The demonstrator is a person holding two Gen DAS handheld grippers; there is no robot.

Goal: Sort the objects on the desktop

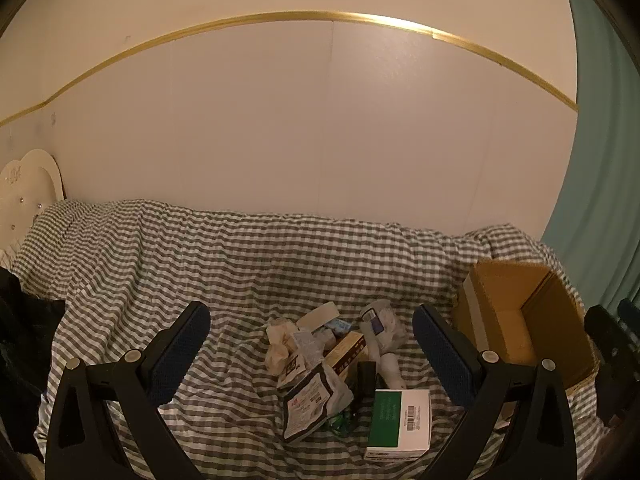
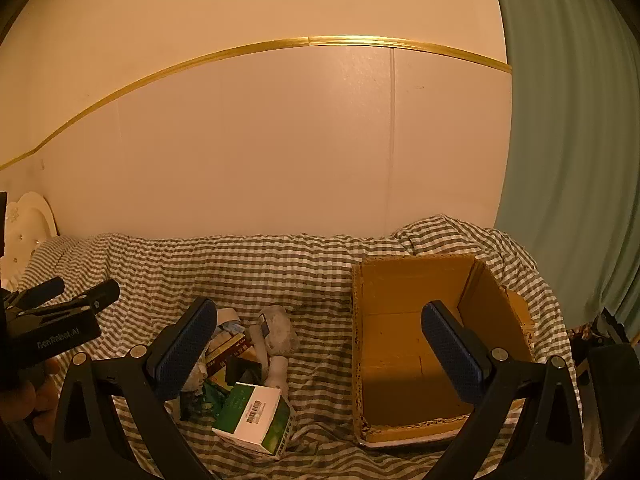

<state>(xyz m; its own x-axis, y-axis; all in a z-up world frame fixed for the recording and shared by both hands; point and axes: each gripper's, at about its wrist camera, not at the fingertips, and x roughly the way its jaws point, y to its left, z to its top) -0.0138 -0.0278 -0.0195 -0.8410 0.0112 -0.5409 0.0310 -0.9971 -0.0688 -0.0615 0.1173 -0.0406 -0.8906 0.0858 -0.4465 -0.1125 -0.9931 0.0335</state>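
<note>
A heap of small objects lies on a green-and-white checked bedspread (image 1: pixel 168 264): a green-and-white box (image 1: pixel 398 424), a printed foil packet (image 1: pixel 306 406), a brown-and-gold box (image 1: pixel 348 354), crumpled tissue (image 1: pixel 280 346) and a white wrapped bundle (image 1: pixel 384 332). My left gripper (image 1: pixel 312 340) is open and empty, hovering above the heap. My right gripper (image 2: pixel 320 334) is open and empty, between the heap and an open cardboard box (image 2: pixel 404 344). The green-and-white box (image 2: pixel 256 416) lies below its left finger.
The cardboard box (image 1: pixel 516 320) stands at the right of the heap, empty inside. A teal curtain (image 2: pixel 572 140) hangs at the right. A white headboard (image 1: pixel 24 188) is at far left. Dark clothing (image 1: pixel 20 344) lies at the left edge. The left gripper (image 2: pixel 52 320) shows in the right wrist view.
</note>
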